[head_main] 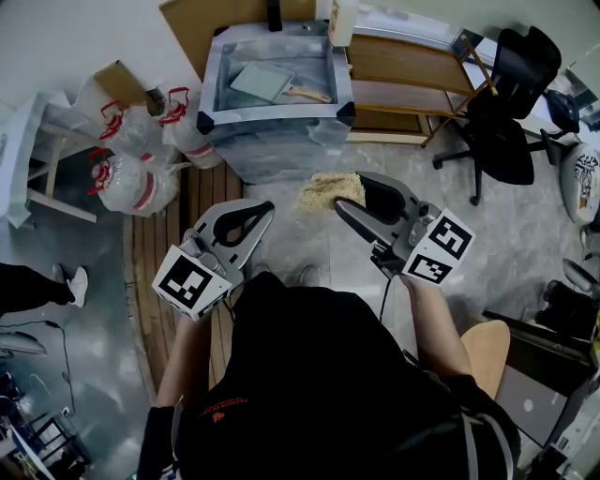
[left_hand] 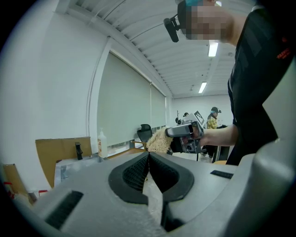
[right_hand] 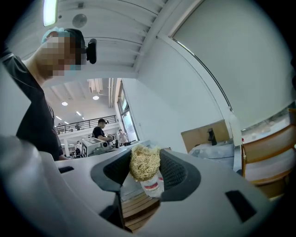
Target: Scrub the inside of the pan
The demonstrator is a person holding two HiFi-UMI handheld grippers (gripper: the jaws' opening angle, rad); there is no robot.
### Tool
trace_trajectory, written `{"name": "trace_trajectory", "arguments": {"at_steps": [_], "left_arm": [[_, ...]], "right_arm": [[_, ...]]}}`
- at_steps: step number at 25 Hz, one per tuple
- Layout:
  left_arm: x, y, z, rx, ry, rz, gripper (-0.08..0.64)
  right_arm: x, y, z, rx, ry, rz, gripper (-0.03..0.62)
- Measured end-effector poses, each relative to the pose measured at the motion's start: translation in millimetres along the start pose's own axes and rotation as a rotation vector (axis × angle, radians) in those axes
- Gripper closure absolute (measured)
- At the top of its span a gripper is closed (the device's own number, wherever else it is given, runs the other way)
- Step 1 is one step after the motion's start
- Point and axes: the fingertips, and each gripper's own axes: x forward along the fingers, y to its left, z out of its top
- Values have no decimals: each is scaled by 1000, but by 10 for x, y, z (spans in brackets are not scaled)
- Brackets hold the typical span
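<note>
The pan (head_main: 267, 82), flat and grey with a wooden handle (head_main: 310, 94), lies inside a clear tub (head_main: 214, 86) straight ahead on the floor, well beyond both grippers. My right gripper (head_main: 349, 193) is shut on a beige fibrous scrubber (head_main: 327, 191), which fills the gap between the jaws in the right gripper view as well, scrubber (right_hand: 144, 164). My left gripper (head_main: 265, 208) is held level beside it, its jaws closed tip to tip on nothing, left gripper (left_hand: 149, 156). In the left gripper view the right gripper (left_hand: 172, 135) and its scrubber (left_hand: 158, 141) appear off to the right.
Tied plastic bags with red handles (head_main: 141, 155) sit left of the tub. Wooden planks (head_main: 187, 220) lie on the floor below them. A wooden shelf (head_main: 412, 80) and a black office chair (head_main: 506, 103) stand to the right. A white bottle (head_main: 342, 21) stands behind the tub.
</note>
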Motion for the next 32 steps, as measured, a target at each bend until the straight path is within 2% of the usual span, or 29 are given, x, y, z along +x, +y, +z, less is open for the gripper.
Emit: {"name": "trace_trajectory", "arguments": {"at_steps": [10,19,25,29,32], "left_arm": [[274,205,40,5,0,9,541],[394,727,-113,-37,-10,18,541],[459,1451,-246,-37,-11,-6,541],[484,2029,-323,-113,13,-12,541],[495,2511,-403,-111,17,-27,540]], "right_arm": [[10,-318,99,5,-3,17,399],[370,-712,84,16,14,0,399],[989,-1112,111,37,38,-21,399],[1520,-1396,158,51,56,-34,399],[1910,-1625,208,63,70,-51,399]]}}
